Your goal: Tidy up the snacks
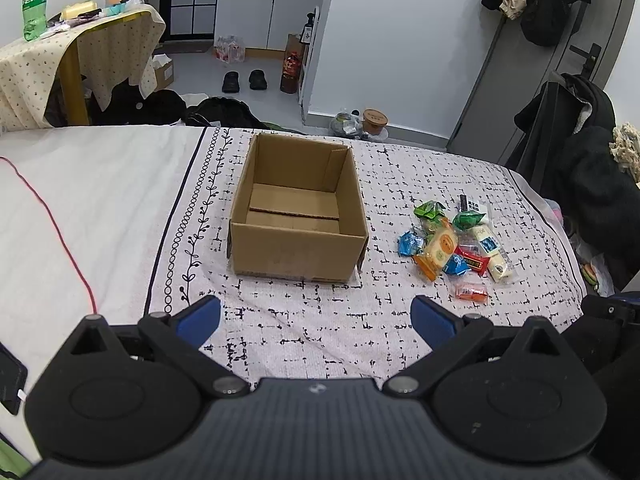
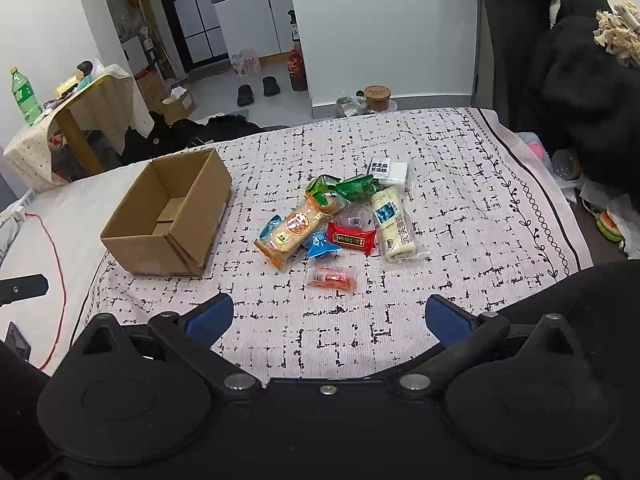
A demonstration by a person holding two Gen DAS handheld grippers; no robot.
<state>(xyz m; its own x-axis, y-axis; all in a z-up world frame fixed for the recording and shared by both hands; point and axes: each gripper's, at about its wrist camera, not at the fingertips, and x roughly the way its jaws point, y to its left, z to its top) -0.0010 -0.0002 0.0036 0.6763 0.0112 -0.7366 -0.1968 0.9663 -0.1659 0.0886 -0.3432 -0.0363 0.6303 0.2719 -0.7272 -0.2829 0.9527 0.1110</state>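
Two open hand-held grippers are hovering over a bed holding a box and a heap of snacks.

A bed [image 1: 100,200] with a patterned cover is filling mid-frame. An open, empty cardboard box [image 1: 298,208] is sitting at centre in the left wrist view, with the snack pile [image 1: 456,246] lying just right of it, apart from the box. Nearest the bottom edge, a small orange packet [image 2: 332,278] is lying alone. The left hand-held gripper [image 1: 316,316] and right hand-held gripper [image 2: 330,318] are both spreading wide, gripping nothing.
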